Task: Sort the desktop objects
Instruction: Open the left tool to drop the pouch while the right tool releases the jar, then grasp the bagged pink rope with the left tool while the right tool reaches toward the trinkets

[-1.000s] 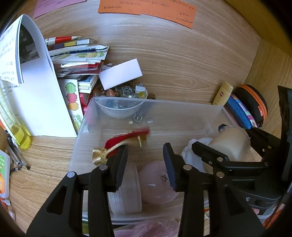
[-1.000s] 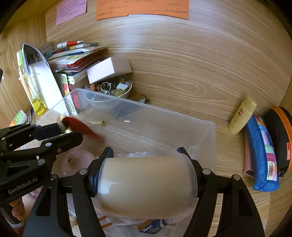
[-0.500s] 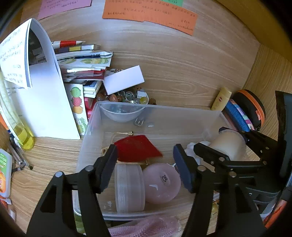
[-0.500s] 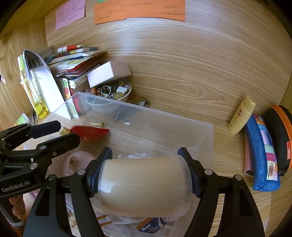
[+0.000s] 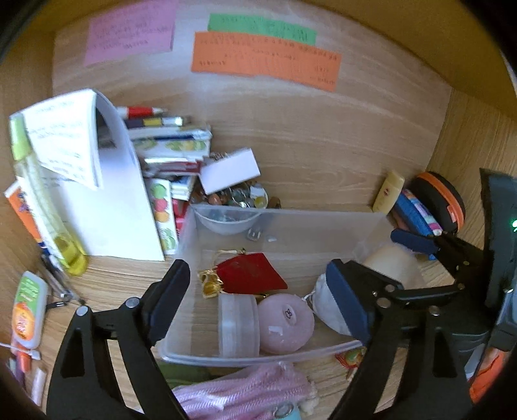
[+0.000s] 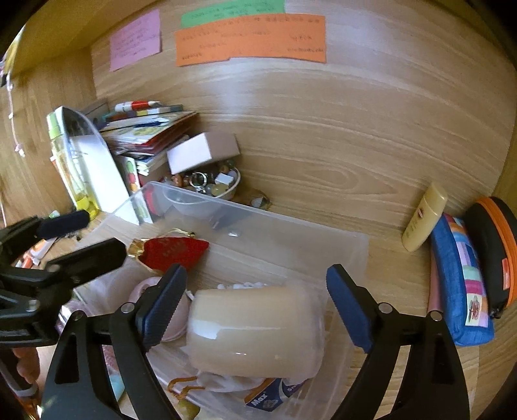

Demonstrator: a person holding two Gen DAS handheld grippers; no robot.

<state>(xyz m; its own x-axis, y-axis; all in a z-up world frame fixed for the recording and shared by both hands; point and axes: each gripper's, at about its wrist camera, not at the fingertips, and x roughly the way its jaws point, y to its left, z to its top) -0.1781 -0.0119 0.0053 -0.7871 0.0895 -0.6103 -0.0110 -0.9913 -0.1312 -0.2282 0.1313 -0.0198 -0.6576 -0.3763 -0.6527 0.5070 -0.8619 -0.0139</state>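
both tools, left point(image 5: 258, 300) and right point(image 6: 257, 303), have just spread apart (nothing clamped); the freed cream cylindrical jar point(image 6: 255, 332) could roll inside the clear plastic bin point(image 6: 290, 232).

a: the writing on the orange note point(image 5: 265, 59), the pink note point(image 5: 129, 30) and the green note point(image 5: 261, 28) at the top of the left wrist view is too blurred to read.

b: same in the right wrist view. at lower centre the cream jar point(image 6: 255, 332) covers most of the white pouch point(image 6: 226, 381), and a label under it shows only "max" point(image 6: 258, 402).

a: at the bottom edge of the left wrist view the pink mesh bag point(image 5: 239, 391) is cut off.

b: the small items in the white bowl point(image 6: 231, 190) are too small to tell apart.
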